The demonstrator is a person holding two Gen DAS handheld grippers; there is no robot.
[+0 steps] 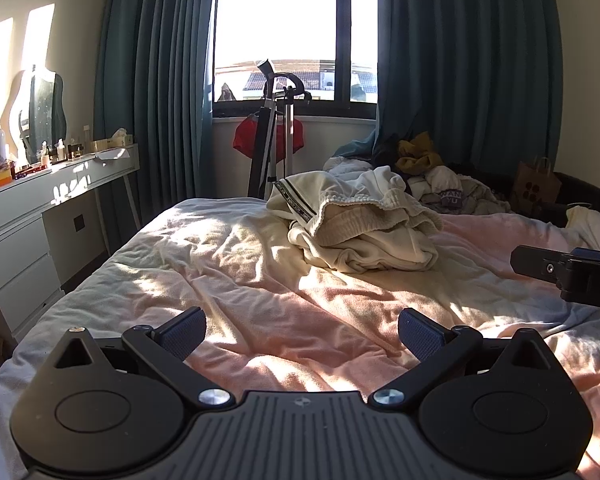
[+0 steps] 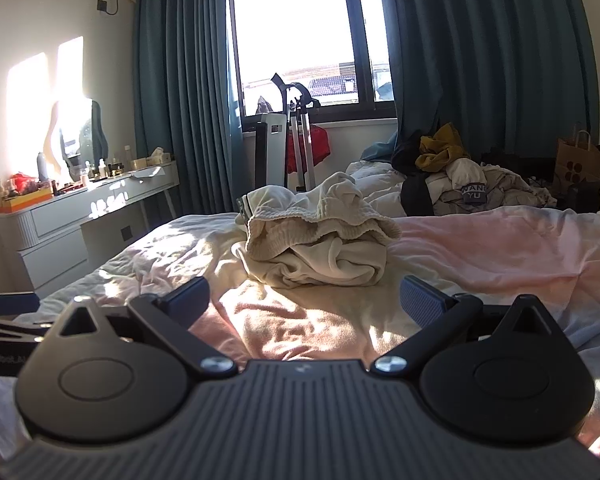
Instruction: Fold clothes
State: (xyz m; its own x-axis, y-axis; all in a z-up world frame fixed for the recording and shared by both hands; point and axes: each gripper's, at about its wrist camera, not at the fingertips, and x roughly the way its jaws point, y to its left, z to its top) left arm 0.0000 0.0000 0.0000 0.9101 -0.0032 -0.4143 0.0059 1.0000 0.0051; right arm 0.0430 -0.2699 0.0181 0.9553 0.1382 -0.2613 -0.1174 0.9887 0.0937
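Note:
A crumpled cream garment [image 1: 356, 224] with a ribbed waistband and a dark-striped band lies heaped in the middle of the bed; in the right wrist view the cream garment [image 2: 320, 240] sits straight ahead. My left gripper [image 1: 302, 334] hovers open over the pink bedding, well short of the heap, nothing between its blue pads. My right gripper [image 2: 304, 300] is open too, closer to the heap and empty. The right gripper [image 1: 568, 276] also shows at the right edge of the left wrist view, and part of the left gripper [image 2: 8, 312] shows at the left edge of the right wrist view.
The bed [image 1: 260, 300] carries rumpled pink and cream bedding. A pile of mixed clothes [image 1: 432, 176] lies at its far right, with a paper bag [image 1: 536, 184] beyond. A dresser [image 1: 40, 216] with bottles stands left. A metal rack [image 1: 276, 136] with red cloth stands under the window.

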